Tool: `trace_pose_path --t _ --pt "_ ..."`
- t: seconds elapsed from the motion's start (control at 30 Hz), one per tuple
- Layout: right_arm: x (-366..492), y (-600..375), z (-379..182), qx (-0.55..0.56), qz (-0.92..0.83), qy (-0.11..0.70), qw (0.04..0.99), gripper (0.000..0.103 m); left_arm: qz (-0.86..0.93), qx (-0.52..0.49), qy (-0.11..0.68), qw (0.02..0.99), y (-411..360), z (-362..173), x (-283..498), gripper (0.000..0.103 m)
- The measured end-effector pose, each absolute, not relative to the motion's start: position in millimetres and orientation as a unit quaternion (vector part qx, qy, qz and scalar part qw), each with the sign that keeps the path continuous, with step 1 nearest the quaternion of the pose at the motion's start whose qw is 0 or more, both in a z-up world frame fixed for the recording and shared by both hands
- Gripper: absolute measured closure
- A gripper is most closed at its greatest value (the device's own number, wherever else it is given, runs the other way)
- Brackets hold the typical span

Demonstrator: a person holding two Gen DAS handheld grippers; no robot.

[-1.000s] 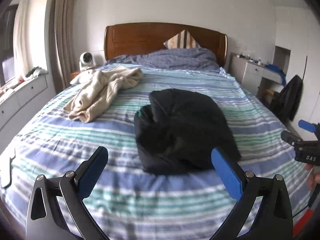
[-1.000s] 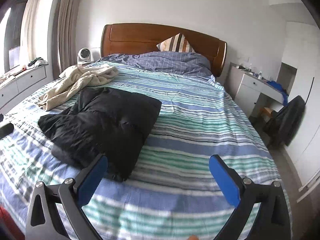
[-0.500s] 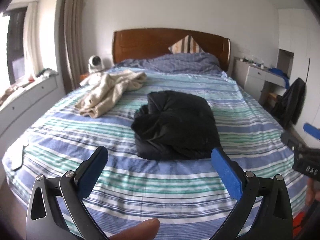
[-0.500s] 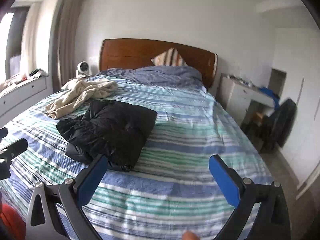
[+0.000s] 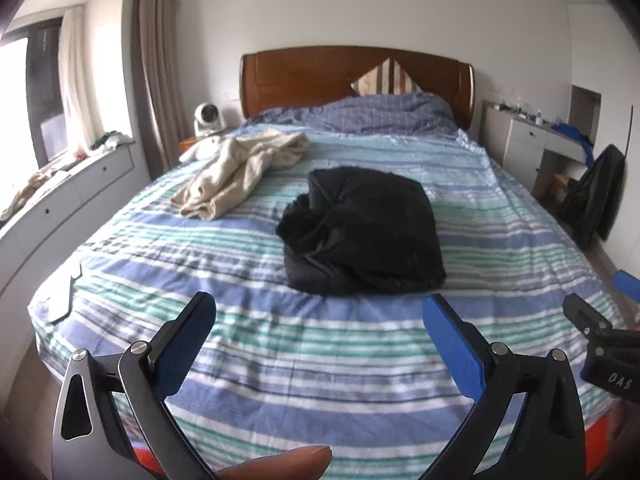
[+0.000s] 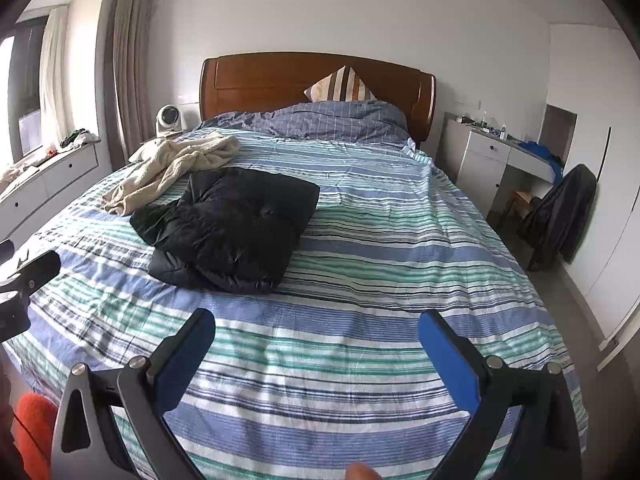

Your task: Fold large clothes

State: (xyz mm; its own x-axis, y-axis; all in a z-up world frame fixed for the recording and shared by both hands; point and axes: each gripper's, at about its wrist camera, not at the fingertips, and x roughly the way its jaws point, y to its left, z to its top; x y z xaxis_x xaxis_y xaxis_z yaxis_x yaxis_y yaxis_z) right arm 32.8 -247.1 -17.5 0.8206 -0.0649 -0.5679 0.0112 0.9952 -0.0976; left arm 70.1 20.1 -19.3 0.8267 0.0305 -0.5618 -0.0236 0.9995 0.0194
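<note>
Left wrist view shows the left claw [image 5: 318, 312] with its two blue-padded fingers spread wide, and it holds nothing. It hangs in the air above the near end of the bed with the blue, green and white striped cover [image 5: 320, 360]. On this cover, past the claw, lies the black padded garment folded into a thick bundle [image 5: 364, 232]; it is roughly in the middle of the bed and does not touch the claw. To the left of it and farther back lies a crumpled beige garment [image 5: 240, 168], apart from the black bundle in this view. A fingertip of the person [image 5: 280, 464] shows at the bottom edge. At the right edge, part of the right claw's black body is visible.

Right wrist view shows the right claw [image 6: 316, 326], which is also wide open and empty, above the near part of the bed cover [image 6: 400, 280]. Here the black folded garment [image 6: 232, 228] is to the left and ahead, and the beige garment [image 6: 172, 164] lies just behind it, with their edges seeming to meet. Behind the bed stands a brown wooden headboard [image 6: 280, 80] with a striped pillow [image 6: 340, 86] leaning against it.
</note>
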Motion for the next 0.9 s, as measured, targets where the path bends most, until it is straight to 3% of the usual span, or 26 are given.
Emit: trace_pose_path --t 0.9 --pt "5.8 -223.8 -15.3 -0.049 -0.005 0.323 0.945 0.0 0.027 0.023 0.31 0.95 11.7 -20.2 54.6 0.0"
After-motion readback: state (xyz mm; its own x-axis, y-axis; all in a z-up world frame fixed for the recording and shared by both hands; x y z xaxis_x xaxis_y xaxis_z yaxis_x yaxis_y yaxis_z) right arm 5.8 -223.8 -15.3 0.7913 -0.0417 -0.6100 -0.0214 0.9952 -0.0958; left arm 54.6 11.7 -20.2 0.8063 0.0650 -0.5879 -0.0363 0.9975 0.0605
